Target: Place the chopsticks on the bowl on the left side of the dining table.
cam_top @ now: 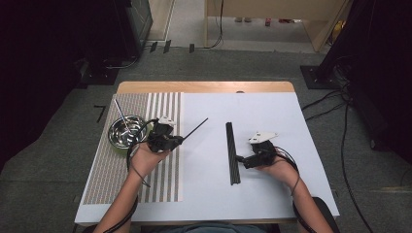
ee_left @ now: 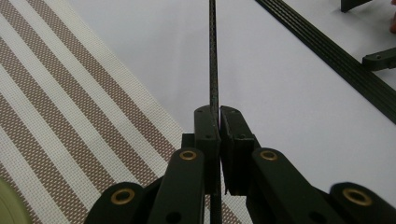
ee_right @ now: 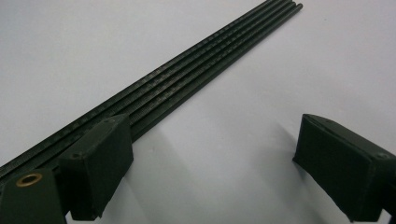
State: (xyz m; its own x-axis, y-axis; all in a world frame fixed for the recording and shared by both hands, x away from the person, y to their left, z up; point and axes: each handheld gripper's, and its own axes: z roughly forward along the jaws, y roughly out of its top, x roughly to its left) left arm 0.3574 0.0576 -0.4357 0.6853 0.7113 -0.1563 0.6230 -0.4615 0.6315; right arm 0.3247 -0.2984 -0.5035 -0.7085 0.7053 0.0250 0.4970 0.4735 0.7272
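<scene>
My left gripper (cam_top: 180, 139) (ee_left: 219, 122) is shut on one thin black rod (cam_top: 195, 129) (ee_left: 213, 56) that points up and to the right over the white table. A row of several black rods (cam_top: 232, 153) (ee_right: 187, 81) (ee_left: 327, 49) lies side by side at the table's middle. My right gripper (cam_top: 239, 159) (ee_right: 212, 154) stands open just right of that row, one jaw close against the nearest rod, nothing between the jaws. A steel bowl (cam_top: 127, 131) at the left holds another thin stick (cam_top: 122, 116) leaning out of it.
A brown-and-white striped mat (cam_top: 160, 160) (ee_left: 70, 107) covers the table's left part under the bowl. The white table sheet (cam_top: 272, 184) spreads to the right. Cables trail on the floor at the right (cam_top: 340, 116).
</scene>
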